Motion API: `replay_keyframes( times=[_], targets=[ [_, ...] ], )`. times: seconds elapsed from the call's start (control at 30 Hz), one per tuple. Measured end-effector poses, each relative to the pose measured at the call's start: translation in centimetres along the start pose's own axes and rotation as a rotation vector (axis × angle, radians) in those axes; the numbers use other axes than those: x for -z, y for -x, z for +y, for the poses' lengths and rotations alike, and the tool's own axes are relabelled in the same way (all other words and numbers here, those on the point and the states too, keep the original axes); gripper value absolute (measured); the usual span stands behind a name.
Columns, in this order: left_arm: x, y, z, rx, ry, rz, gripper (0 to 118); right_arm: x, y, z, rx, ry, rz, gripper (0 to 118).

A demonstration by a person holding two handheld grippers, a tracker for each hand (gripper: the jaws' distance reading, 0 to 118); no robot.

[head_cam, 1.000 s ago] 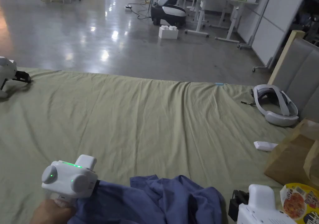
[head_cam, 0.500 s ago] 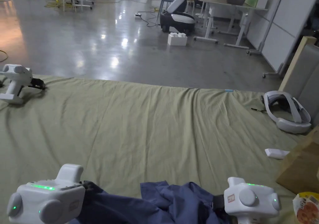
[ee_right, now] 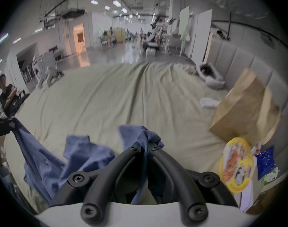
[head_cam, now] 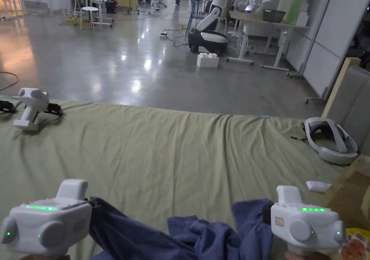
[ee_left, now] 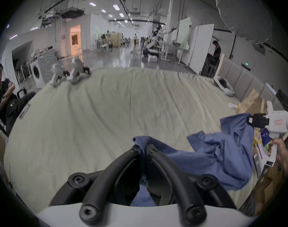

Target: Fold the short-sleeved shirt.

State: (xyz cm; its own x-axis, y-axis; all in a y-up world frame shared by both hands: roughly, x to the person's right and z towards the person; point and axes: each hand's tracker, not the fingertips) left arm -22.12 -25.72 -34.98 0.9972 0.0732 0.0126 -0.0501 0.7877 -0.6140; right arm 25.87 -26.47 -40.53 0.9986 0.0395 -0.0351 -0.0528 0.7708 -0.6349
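Shirt [head_cam: 202,235]: blue woven cloth, matt, soft and heavily creased. Bed sheet [head_cam: 173,152]: pale green cloth, matt, with fine wrinkles. Left gripper [ee_left: 143,149] and right gripper [ee_right: 144,146]: matt black plastic jaws with recessed screws, on smooth white plastic housings with a slight sheen. Paper bag [ee_right: 245,109]: brown paper, matt, creased. Headset [head_cam: 330,139]: smooth white and grey plastic. Floor [head_cam: 144,62]: grey, polished, glossy, reflecting the ceiling lights. Headboard [head_cam: 352,102]: grey padded panels, matt.
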Motion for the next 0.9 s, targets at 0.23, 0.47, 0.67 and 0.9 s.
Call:
replay_keyframes(
  times=[0.23, 0.47, 0.67, 0.9],
  targets=[
    [-6.4, 4.0, 7.2, -0.004, -0.147, 0.078, 7, -7.9, -1.1, 6.8, -0.012, -0.210, -0.011, 8],
    [-13.4, 8.7, 14.2, -0.042, -0.256, 0.176, 7, -12.3, -2.1, 13.2, -0.032, -0.308, -0.069, 9],
    [-15.4, 12.2, 18.7, -0.082, -0.290, 0.221, 7, -14.5, -2.3, 17.2, -0.022, -0.369, -0.110, 8],
    [-14.5, 12.7, 21.6, -0.079, -0.298, 0.246, 7, -15.0, -1.3, 20.5, -0.006, -0.404, -0.124, 8]
  ],
)
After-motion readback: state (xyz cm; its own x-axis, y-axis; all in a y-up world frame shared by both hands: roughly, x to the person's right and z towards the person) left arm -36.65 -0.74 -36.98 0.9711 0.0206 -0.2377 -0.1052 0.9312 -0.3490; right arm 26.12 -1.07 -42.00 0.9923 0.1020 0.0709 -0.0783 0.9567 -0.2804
